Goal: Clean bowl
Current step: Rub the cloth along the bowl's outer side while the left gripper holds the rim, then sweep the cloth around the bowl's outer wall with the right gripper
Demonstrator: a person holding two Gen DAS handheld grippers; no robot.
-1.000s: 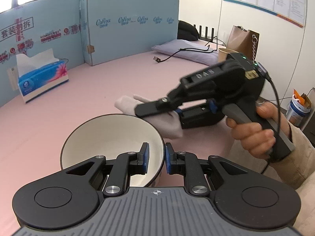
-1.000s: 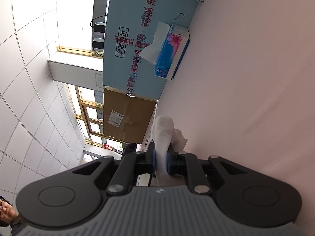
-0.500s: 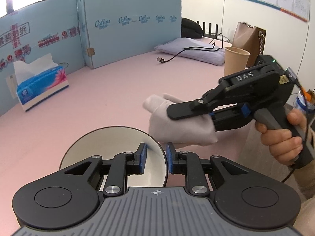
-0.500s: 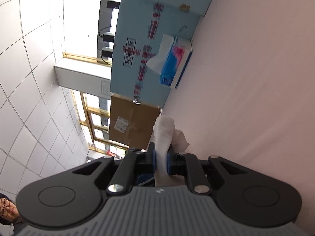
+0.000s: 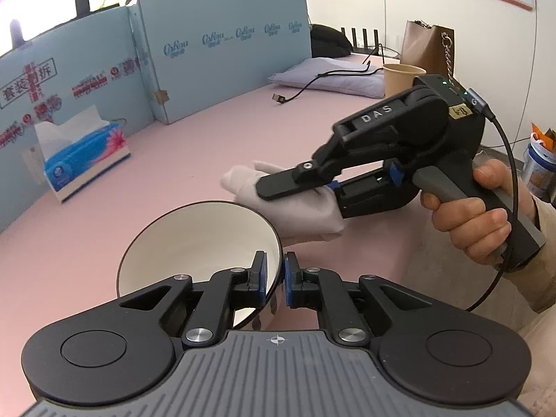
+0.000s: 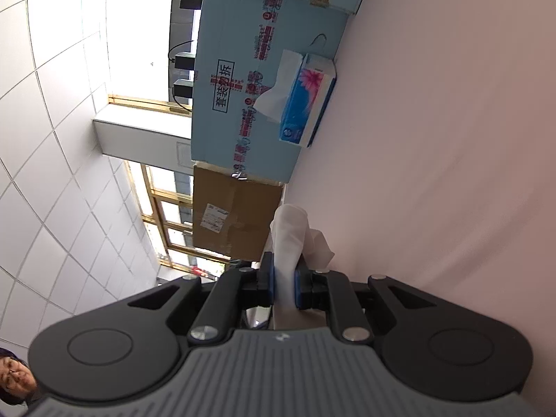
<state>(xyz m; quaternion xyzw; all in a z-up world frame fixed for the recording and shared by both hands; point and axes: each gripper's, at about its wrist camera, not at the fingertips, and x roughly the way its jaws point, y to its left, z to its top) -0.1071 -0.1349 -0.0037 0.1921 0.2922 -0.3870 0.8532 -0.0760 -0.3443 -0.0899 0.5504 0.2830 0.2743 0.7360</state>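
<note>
The bowl [image 5: 194, 243], white inside with a dark rim, sits tilted at lower centre of the left wrist view, its rim between the blue pads of the left gripper [image 5: 272, 276], whose jaws are closing on it. Just right of the bowl hangs a white cloth [image 5: 295, 205], pinched by the right gripper [image 5: 312, 187], which bears the letters "DAS" on its black body. A hand [image 5: 476, 215] at the right edge wraps the grey handle, with the gripper pointing left across the frame. In the right wrist view the cloth [image 6: 286, 243] stands squeezed between the right gripper's [image 6: 284, 283] pads. On the pink table [image 5: 208, 139], at left, stands a blue tissue box [image 5: 83, 160] with a pink flower print. Behind it runs a blue board [image 5: 222, 41] printed "CoRou" and with Chinese characters. A paper cup [image 5: 399, 78] stands at upper right.
</note>
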